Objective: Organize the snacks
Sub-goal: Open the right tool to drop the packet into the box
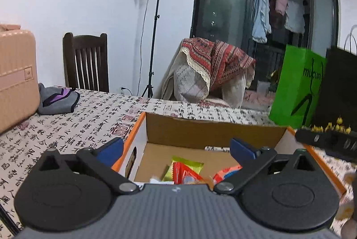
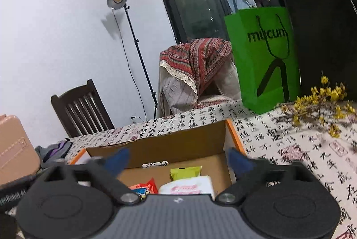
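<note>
Both grippers hang over an open cardboard box (image 1: 214, 131) that sits on the calligraphy-print worktop (image 1: 73, 125), and both sets of jaws stand wide open with nothing between them.

Seen from the left wrist, the left gripper (image 1: 177, 148) frames the box interior. Below and just ahead of its jaws lie a red packet (image 1: 185, 174) and a yellow-green packet (image 1: 189, 164), with another red-and-blue wrapper toward the right-hand jaw. The black bar at that view's right edge is probably part of the right gripper, though it is too blurred to say for sure.

From the right wrist, the right gripper (image 2: 178, 160) looks down on the same box. A white and pink pack (image 2: 189, 187) sits directly under the middle of its jaws, the yellow-green packet lies just beyond it, and the red packet lies toward the left-hand jaw.

The step in hand appears to be reaching in for a snack. To do it well, each gripper should pick a different packet, so the two do not crowd each other inside the box walls. The jaws should come down astride a packet's narrow side and close on the body rather than a loose corner of wrapper. The overlapping packets may drag a neighbour up, so a slow lift is wise.
</note>
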A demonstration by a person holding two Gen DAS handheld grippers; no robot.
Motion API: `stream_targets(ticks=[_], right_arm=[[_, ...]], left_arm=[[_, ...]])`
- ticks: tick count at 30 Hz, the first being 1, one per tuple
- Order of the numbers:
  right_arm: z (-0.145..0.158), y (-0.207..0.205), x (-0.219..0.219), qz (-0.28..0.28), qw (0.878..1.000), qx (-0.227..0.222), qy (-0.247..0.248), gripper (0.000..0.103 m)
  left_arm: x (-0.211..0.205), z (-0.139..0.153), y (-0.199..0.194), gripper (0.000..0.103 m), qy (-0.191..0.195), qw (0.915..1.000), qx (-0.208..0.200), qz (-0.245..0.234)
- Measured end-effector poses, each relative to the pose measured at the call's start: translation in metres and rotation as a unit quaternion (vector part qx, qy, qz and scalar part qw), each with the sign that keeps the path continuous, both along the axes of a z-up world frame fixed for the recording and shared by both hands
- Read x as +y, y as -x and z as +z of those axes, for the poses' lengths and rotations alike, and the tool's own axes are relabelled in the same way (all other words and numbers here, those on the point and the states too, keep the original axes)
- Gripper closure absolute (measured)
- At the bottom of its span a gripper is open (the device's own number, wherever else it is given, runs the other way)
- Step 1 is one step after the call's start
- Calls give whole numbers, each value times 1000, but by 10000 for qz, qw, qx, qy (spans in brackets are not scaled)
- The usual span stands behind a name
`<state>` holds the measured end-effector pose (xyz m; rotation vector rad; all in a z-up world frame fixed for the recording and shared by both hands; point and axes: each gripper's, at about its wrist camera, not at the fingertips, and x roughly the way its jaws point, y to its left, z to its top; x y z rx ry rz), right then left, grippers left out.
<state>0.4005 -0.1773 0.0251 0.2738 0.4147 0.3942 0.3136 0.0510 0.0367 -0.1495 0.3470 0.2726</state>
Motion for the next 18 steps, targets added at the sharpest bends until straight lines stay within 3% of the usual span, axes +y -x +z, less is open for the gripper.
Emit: stream_targets(ticks=[12,16,18], right_arm=[[16,15,-2,-107,9997,-106,190,0],[27,30,-10,-206,9994,-102,251,0],[30,38,-14,-228,9990,-66,366,0]], left_arm=[[-5,13,5,0,58,10000,-20,14],[-4,20,3,0,154,9988,471,-59],[-3,24,11,0,211,9989,418,-56]])
